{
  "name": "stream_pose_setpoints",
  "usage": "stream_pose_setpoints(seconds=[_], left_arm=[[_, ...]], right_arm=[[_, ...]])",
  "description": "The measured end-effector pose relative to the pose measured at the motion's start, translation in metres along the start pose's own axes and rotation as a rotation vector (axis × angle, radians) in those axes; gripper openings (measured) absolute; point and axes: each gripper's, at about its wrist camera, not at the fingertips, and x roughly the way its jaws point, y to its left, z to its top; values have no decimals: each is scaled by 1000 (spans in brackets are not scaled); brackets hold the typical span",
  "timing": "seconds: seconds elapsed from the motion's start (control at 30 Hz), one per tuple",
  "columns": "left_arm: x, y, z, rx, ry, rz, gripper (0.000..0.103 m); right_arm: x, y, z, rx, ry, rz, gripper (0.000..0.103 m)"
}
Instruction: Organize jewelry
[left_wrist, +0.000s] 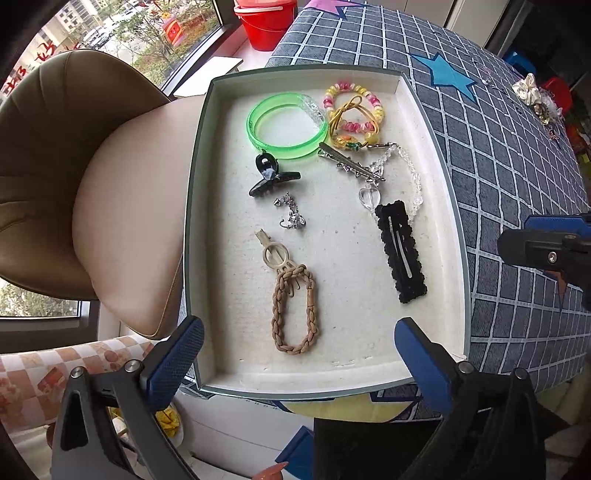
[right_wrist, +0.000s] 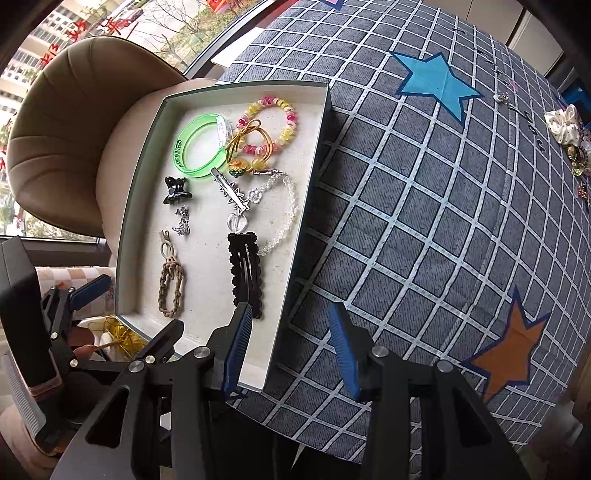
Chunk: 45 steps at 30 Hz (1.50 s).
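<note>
While tongs gape, braided bracelet (left_wrist: 294, 309) lies lengthwise in tray (left_wrist: 448, 206).

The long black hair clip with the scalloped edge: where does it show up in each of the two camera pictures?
Left wrist view: the black hair clip lies right of centre in the tray, near the tray's right wall.
Right wrist view: the black hair clip lies left of centre, just above this hand-held gripper's left finger.
Shared landmark: the clear heart bead at the clip's upper end.
</note>
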Motion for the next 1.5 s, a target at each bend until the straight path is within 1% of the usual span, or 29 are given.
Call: stream_pose_setpoints(seconds=[0.03, 0.13, 0.2, 0.3, 0.33, 0.37, 0.5, 0.7, 0.9, 1.17, 1.33, 1.5], left_arm=[[-4, 0, -1, 1, -7, 12, 103], [-15, 2, -3, -2, -16, 35, 103], [-21, 6, -2, -17, -2, 38, 103], [-33, 14, -1, -42, -7, 51, 103], [-38, 16, 0, -50, -12, 52, 103], [-43, 18, 1, -59, -20, 52, 103], [-62, 25, 4, -76, -40, 67, 103], [-84, 31, 7, -98, -43, 49, 103], [-102, 32, 5, -106, -51, 67, 103], [-120, 36, 3, -118, -58, 53, 103], [-134, 37, 1, -122, -78, 43, 103], [-144, 34, -1, -119, -100, 56, 103]], right_arm=[[-1, 1, -1, -4, 1, 0, 58], [-7, 6, -2, -22, -2, -1, 64], [-11, 10, -1, -37, -5, -13, 70], [-25, 14, -1, -61, -22, -24, 74], [-29, 17, 0, -69, -30, -30, 79], [-33, 19, 1, -78, -40, -33, 82], [-49, 27, 6, -112, -69, -51, 82], [-71, 38, 8, -154, -109, -74, 83], [-93, 41, 8, -154, -170, -87, 85], [-113, 47, 8, -179, -227, -145, 85], [-120, 55, 7, -204, -214, -159, 85], [-124, 59, 5, -212, -216, -181, 85]])
